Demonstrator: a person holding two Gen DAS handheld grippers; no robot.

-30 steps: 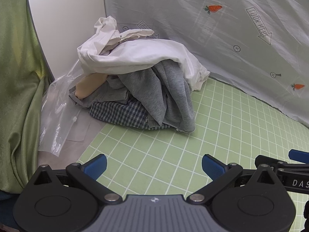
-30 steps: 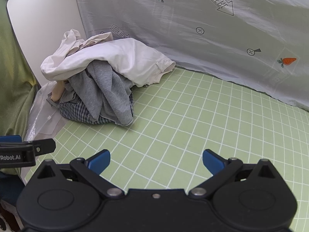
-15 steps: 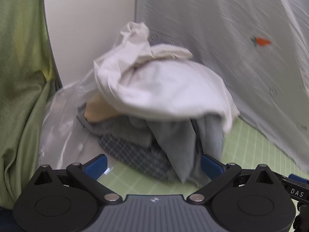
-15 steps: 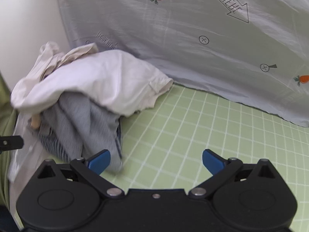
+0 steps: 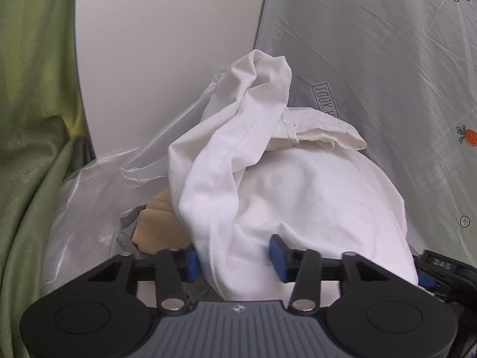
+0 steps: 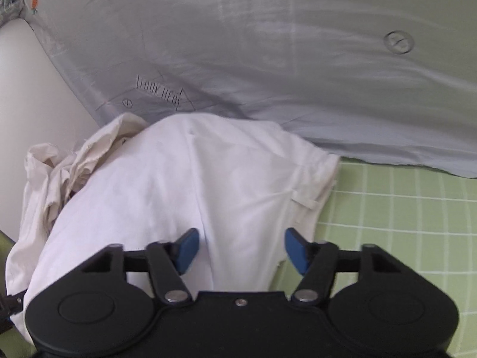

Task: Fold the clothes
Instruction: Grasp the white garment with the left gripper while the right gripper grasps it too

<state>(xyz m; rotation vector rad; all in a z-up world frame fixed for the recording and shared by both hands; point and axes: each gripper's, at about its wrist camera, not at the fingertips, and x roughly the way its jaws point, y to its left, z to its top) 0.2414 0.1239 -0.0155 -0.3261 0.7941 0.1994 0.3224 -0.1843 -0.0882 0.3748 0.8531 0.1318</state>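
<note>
A heap of clothes fills both views, topped by a white garment [image 5: 298, 194] [image 6: 193, 194] with a cream one [image 5: 322, 131] [image 6: 98, 149] bunched behind it. A tan piece [image 5: 158, 226] peeks out low on the left. My left gripper [image 5: 234, 261] is open but narrowed, its blue pads on either side of a thick hanging fold of the white garment. My right gripper [image 6: 241, 249] is also open and narrowed, and it straddles the white garment's front slope near its hem. The grey and checked clothes underneath are hidden.
A clear plastic bag [image 5: 98, 194] lies left of the heap against a white wall [image 5: 164, 44]. A green curtain [image 5: 35, 119] hangs at far left. A grey printed sheet [image 6: 268, 59] rises behind. The green checked mat [image 6: 402, 223] shows to the right.
Both grippers have moved in from the mat right up to the heap. Their jaws have narrowed, and white cloth now lies between the pads of each.
</note>
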